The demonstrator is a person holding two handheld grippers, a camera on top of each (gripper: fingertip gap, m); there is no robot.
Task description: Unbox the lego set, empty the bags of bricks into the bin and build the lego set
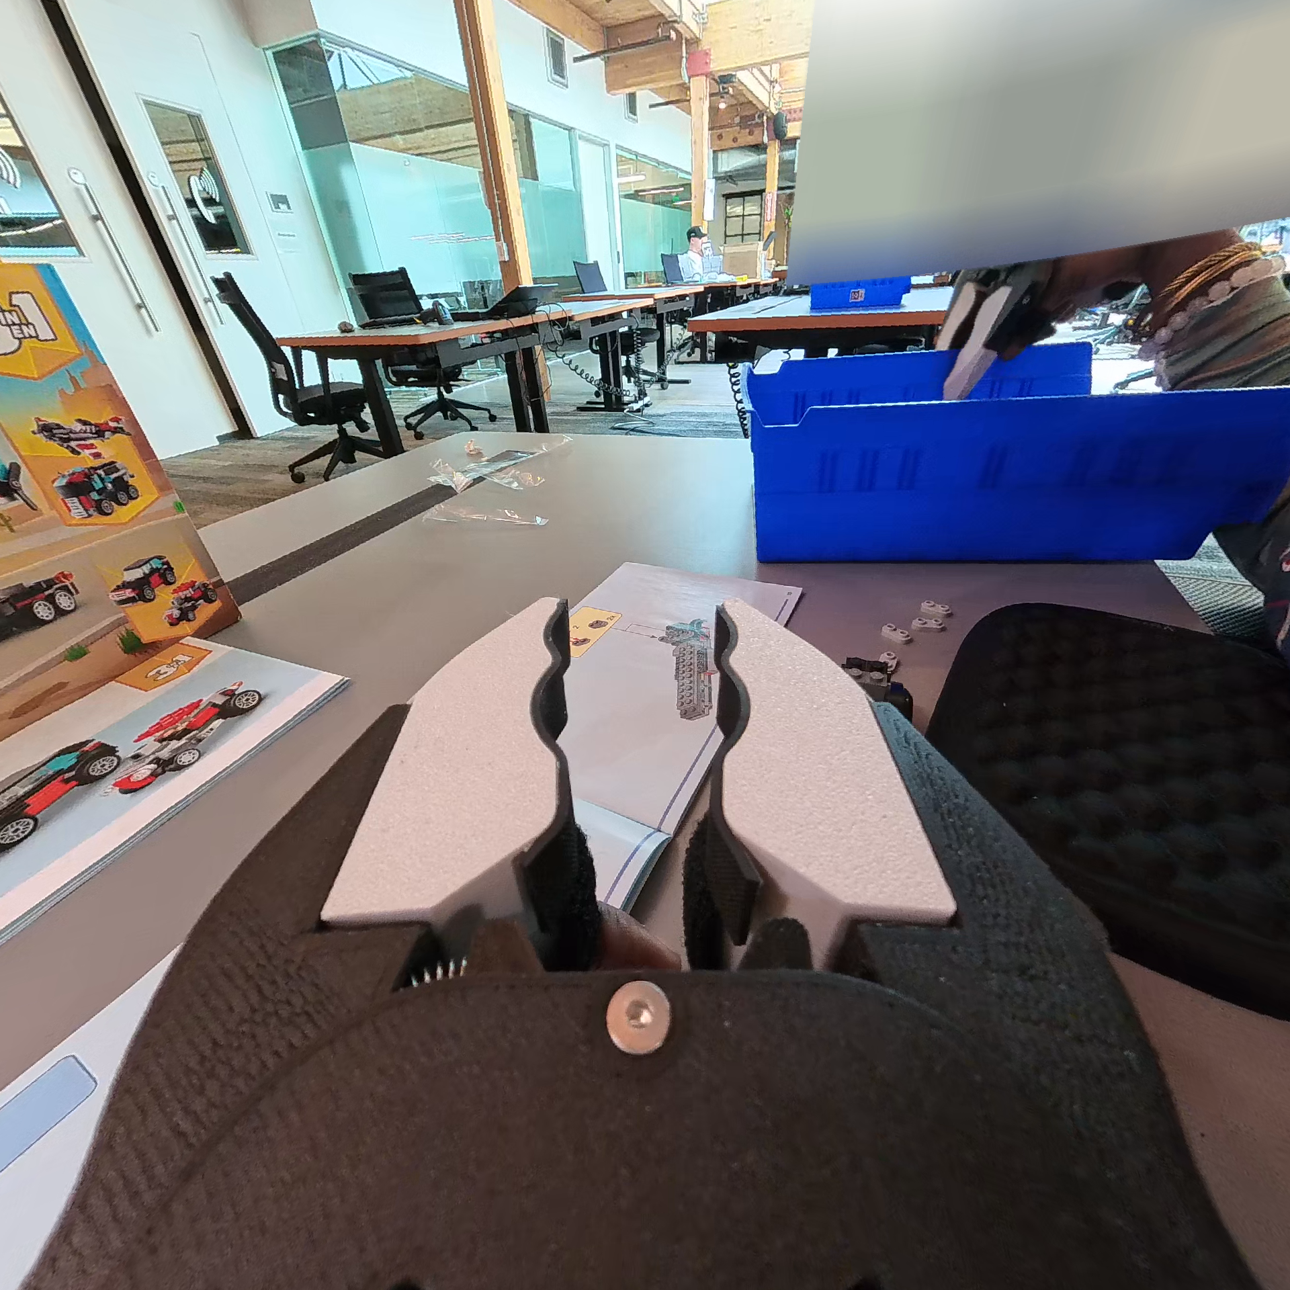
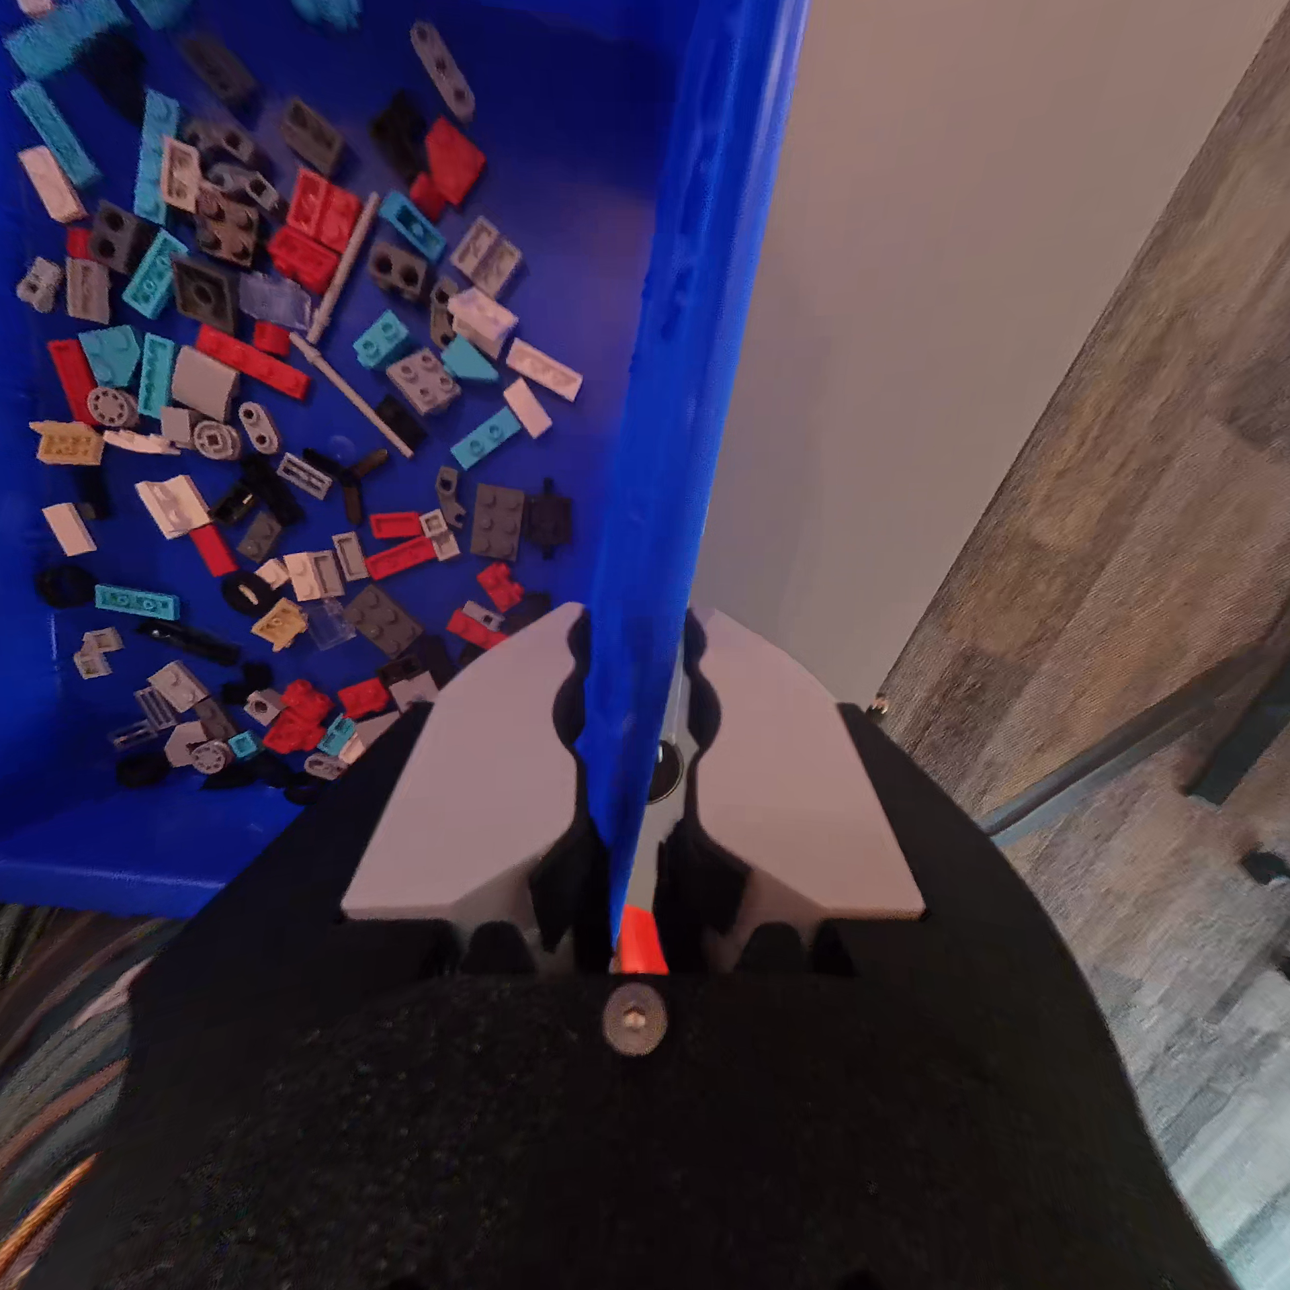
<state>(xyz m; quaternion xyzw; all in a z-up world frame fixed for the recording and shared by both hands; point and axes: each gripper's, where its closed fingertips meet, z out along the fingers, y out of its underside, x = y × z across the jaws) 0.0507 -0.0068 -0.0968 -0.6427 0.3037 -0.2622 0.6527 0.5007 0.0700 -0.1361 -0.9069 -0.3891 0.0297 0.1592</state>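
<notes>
My left gripper [image 1: 639, 614] is open and empty, hovering low over an open instruction booklet [image 1: 628, 712] on the grey table. A small dark partial build [image 1: 869, 673] and a few loose grey plates [image 1: 921, 621] lie to its right. The blue bin [image 1: 977, 482] stands at the back right and looks tilted. My right gripper [image 2: 635, 614] is shut on the bin's side wall [image 2: 698, 279], one finger inside and one outside; it also shows in the left wrist view [image 1: 970, 363]. Many loose bricks [image 2: 279, 349] in red, teal, grey, black and white lie on the bin floor.
The lego box [image 1: 91, 488] stands at the left with a closed booklet [image 1: 139, 733] in front of it. Empty clear bags [image 1: 488, 482] lie at the far side of the table. A black dimpled pad [image 1: 1117, 789] sits close at the right. Carpet floor [image 2: 1117, 488] shows beyond the table edge. Across from one pair of fingers to the other is roughly 45 centimeters.
</notes>
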